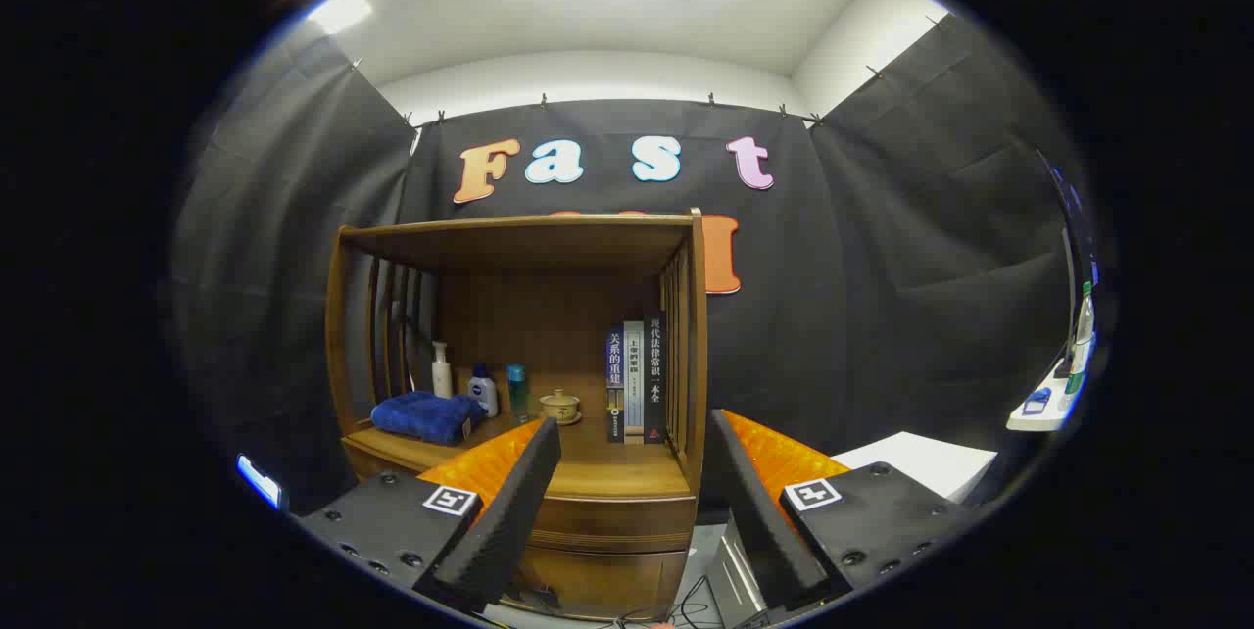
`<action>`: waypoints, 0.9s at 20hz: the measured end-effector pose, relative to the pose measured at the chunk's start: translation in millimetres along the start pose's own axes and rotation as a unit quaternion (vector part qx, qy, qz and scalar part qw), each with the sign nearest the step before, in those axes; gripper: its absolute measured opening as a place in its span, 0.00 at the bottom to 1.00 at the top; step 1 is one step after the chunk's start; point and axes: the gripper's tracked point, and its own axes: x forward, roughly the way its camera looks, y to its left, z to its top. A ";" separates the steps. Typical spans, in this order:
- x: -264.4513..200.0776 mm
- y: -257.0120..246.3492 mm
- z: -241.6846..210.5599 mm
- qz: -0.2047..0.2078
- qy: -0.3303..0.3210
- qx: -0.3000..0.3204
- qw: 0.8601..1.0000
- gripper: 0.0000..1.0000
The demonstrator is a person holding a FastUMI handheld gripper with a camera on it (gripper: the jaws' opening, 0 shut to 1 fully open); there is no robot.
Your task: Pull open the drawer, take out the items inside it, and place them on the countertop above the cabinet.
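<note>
I'm holding the gripper (pixel 632 502) back from the wooden cabinet (pixel 529 394), fingers spread wide with nothing between them. Between the fingertips I see the drawer (pixel 612 523), shut flush under the countertop (pixel 607 474). On that countertop, at the cabinet's right side, three books (pixel 635 379) stand upright. Left of the books sits a small lidded teacup (pixel 560 406), then a teal bottle (pixel 516 389), a blue-capped bottle (pixel 482 390) and a white pump bottle (pixel 442 370). A folded blue towel (pixel 426 415) lies at the cabinet's left front.
</note>
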 end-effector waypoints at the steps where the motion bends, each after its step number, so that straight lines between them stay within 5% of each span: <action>1: -0.4 0.9 0.6 0.000 0.000 0.000 1.000 0.98; 18: -1.8 -2.4 1.6 -0.009 -0.001 0.005 1.000 0.98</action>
